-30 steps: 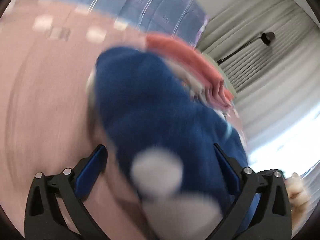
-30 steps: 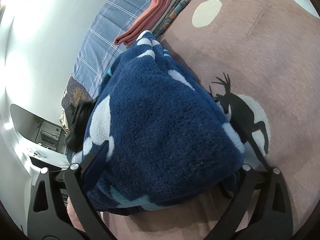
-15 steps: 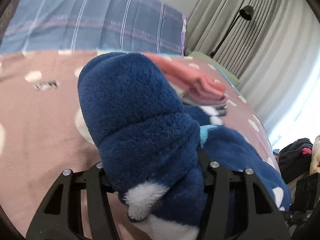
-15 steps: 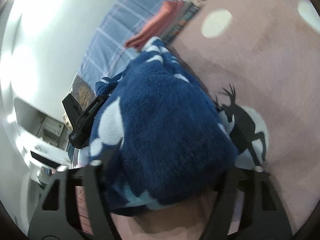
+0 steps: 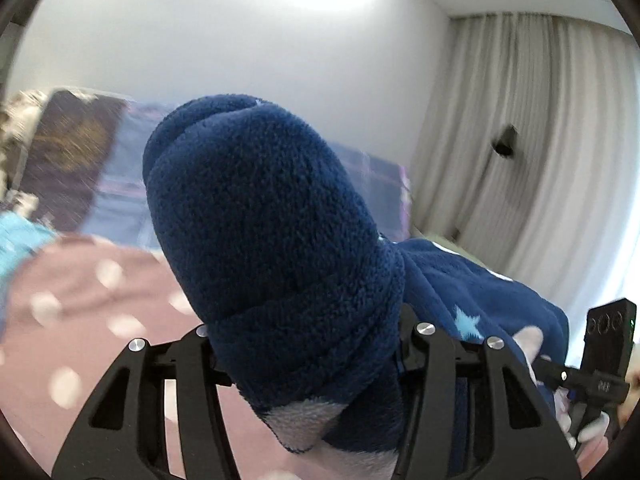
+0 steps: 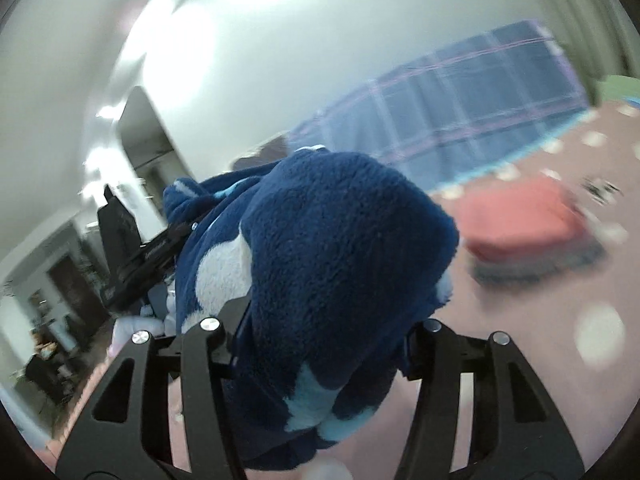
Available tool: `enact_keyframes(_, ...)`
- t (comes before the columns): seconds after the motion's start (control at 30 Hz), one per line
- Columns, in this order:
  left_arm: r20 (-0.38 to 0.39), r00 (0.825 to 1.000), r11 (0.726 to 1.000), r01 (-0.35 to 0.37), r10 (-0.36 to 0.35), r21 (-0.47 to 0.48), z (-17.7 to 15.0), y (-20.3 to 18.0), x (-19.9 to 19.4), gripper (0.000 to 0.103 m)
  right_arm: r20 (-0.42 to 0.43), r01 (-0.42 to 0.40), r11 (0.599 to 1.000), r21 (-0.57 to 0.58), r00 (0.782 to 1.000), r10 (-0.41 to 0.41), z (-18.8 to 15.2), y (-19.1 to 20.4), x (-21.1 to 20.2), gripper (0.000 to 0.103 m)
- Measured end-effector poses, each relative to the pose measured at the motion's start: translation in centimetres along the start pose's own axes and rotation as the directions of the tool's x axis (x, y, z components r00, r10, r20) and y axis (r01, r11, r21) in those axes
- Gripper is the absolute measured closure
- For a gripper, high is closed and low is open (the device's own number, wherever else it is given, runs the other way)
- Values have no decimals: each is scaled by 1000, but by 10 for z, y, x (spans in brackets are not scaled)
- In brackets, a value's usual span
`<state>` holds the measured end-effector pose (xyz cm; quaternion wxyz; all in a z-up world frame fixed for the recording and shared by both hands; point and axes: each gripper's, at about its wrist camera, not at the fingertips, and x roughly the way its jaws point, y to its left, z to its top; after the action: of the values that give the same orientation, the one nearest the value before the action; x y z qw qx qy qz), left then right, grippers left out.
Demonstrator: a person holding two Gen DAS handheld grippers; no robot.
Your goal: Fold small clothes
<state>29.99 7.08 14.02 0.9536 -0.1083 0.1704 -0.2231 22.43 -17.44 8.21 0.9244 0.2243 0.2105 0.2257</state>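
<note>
fleece [image 5: 272, 248] is held bunched and lifted above bed [image 5: 80, 320] | left gripper [image 5: 308, 356] and right gripper [image 6: 320, 354] are each clamped on an end | judged mid-fold, laying down left; stack [image 6: 520, 224] already folded | long axis is judged to run gripper to gripper

Far back, a plain white wall [image 5: 224, 52]. To the right, long pale curtains with soft folds [image 5: 532, 140], and in front of them a small dark lamp head [image 5: 506, 144]. Below the wall, a blue checked pillow with thin pink lines [image 6: 472, 108]. To the left of it, a dark brown pillow [image 5: 68, 156]. Nearer, spread wide, a pink bed cover with white dots [image 5: 72, 320].
</note>
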Motion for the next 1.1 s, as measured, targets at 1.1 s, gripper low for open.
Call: enact_keyframes(1.1, -379, 858, 875, -441, 346, -198, -90, 231, 216, 33, -230, 331, 940, -89, 911, -342, 27, -117, 369, 24)
